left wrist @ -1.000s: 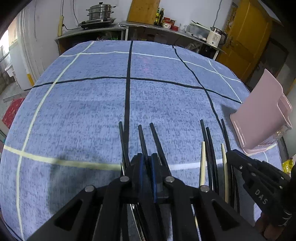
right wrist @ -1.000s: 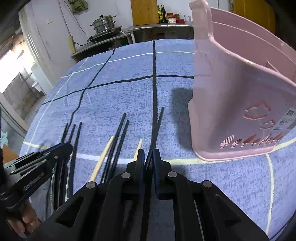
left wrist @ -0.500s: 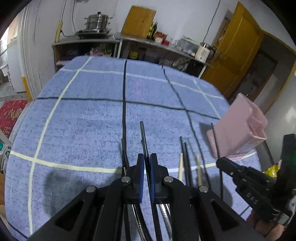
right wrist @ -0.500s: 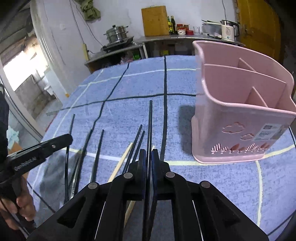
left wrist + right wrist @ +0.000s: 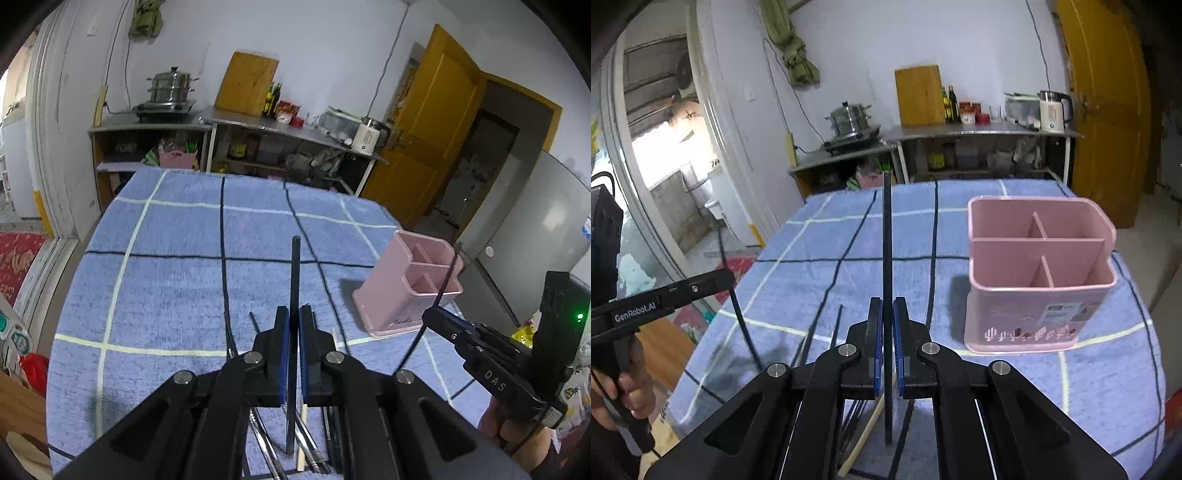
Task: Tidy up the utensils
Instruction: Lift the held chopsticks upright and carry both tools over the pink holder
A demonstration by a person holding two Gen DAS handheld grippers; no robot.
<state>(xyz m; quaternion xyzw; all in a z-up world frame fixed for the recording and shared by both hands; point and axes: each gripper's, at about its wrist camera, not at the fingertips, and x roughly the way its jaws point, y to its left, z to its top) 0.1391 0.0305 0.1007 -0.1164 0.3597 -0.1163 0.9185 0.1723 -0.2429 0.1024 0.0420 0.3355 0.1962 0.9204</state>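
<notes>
Left gripper (image 5: pixel 291 328) clamped on 1 thin black chopstick (image 5: pixel 294 273), right gripper (image 5: pixel 885 328) clamped on another black chopstick (image 5: pixel 886 236), pink plastic divided utensil holder (image 5: pixel 1039 321) near blue checked tablecloth's (image 5: pixel 820 258) right edge, loose chopsticks (image 5: pixel 314 454) at its near edge.

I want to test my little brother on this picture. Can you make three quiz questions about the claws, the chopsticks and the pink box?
1. True or false: the left claw is empty.
2. What does the right claw hold? A) a spoon B) a black chopstick C) nothing
3. How many compartments show inside the pink utensil holder?

Key:
1. False; it is shut on a black chopstick.
2. B.
3. Four.
</notes>
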